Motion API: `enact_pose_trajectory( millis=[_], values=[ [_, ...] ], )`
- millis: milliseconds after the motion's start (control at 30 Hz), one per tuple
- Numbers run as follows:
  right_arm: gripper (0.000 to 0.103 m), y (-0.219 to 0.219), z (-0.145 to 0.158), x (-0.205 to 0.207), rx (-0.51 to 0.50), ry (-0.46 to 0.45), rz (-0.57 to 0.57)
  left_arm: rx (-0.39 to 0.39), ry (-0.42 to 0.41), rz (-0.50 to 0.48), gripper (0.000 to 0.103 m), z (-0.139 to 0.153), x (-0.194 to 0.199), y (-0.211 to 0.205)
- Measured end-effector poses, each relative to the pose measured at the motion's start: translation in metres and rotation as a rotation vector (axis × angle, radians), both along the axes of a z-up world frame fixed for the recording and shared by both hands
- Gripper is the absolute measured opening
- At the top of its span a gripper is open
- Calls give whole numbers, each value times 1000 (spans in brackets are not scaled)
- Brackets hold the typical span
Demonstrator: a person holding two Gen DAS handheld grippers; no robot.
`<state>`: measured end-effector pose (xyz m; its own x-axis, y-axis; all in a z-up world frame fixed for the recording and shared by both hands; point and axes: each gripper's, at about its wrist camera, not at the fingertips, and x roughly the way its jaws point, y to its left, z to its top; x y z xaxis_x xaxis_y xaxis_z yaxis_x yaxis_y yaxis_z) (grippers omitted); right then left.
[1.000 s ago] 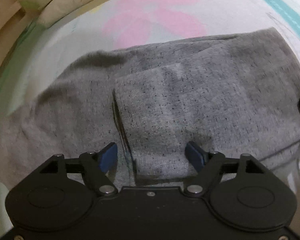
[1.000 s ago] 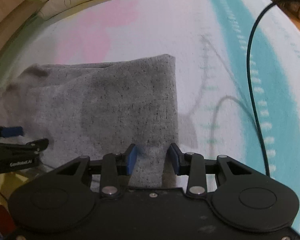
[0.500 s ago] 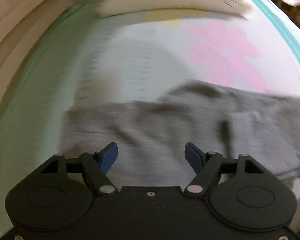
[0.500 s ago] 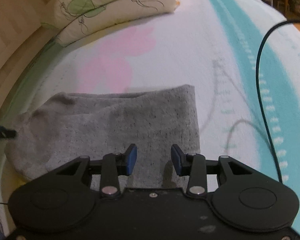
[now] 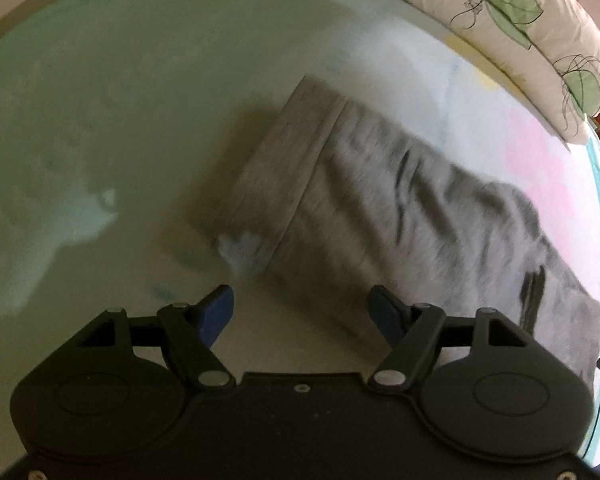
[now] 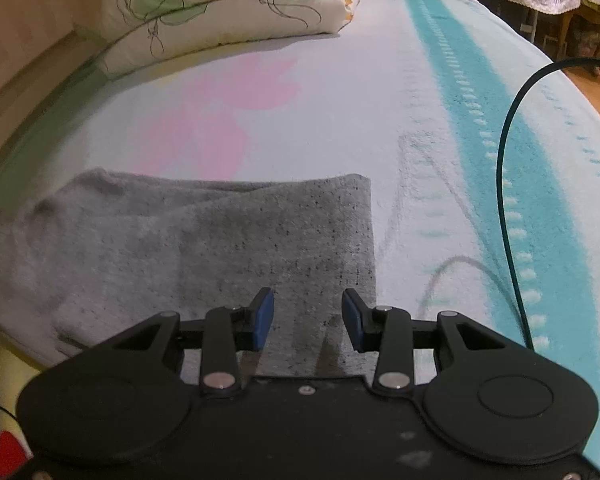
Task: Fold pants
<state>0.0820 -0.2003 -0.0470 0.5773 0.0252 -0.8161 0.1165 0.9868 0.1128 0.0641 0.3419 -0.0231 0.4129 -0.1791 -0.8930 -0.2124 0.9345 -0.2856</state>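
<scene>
The grey pants (image 5: 380,200) lie folded lengthwise on the bed, running diagonally in the left wrist view, blurred by motion. Their waistband (image 5: 276,168) with a white tag (image 5: 236,248) is the near end. My left gripper (image 5: 302,308) hovers open and wide just above that waistband corner, nothing between its fingers. In the right wrist view the pants (image 6: 220,240) show their other, folded end. My right gripper (image 6: 308,312) hangs over that end near its right edge, jaws half apart, not pinching the cloth.
A folded quilt with green leaf print (image 6: 220,8) lies at the head of the bed (image 6: 380,100). A black cable (image 6: 504,184) loops over the teal stripe at the right. Furniture stands beyond the bed's far right edge.
My left gripper has swept along the pants from the folded middle to the waistband end and rolled. It has left the right wrist view. The right gripper has barely moved.
</scene>
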Motion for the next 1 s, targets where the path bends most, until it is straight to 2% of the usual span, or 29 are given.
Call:
enact_pose_trajectory(
  millis=[67, 133, 233, 433, 567, 633, 667, 700, 733, 767, 833, 1000],
  values=[
    [41, 3, -2, 0, -14, 2, 8, -37, 18, 21, 76, -10, -2, 4],
    [41, 6, -3, 0, -29, -2, 16, -107, 30, 64, 76, -21, 2, 10],
    [41, 8, -3, -1, -35, -15, 35, -211, -5, 158, 83, -31, 6, 21],
    [41, 15, 1, -5, -60, -38, 85, -253, -76, 265, 85, -33, 24, 36],
    [40, 18, -1, -4, -70, -41, 104, -267, -96, 290, 92, -41, 38, 37],
    [40, 18, -1, -4, -66, -42, 110, -224, -114, 292, 83, -40, 41, 33],
    [40, 18, -1, -4, -64, -44, 111, -202, -126, 307, 62, -38, 41, 28],
    [41, 18, 0, -4, -62, -46, 111, -177, -134, 319, 46, -35, 40, 26],
    [40, 18, 1, -4, -62, -49, 108, -156, -148, 315, 37, -30, 38, 24],
    [41, 19, 3, -5, -62, -60, 108, -138, -161, 299, 23, -25, 37, 22],
    [41, 22, 10, -6, -51, -92, 117, -90, -194, 250, 16, -10, 34, 16],
    [41, 58, 23, 11, 19, -132, 187, -3, -261, 157, 14, 29, 33, -7]
  ],
)
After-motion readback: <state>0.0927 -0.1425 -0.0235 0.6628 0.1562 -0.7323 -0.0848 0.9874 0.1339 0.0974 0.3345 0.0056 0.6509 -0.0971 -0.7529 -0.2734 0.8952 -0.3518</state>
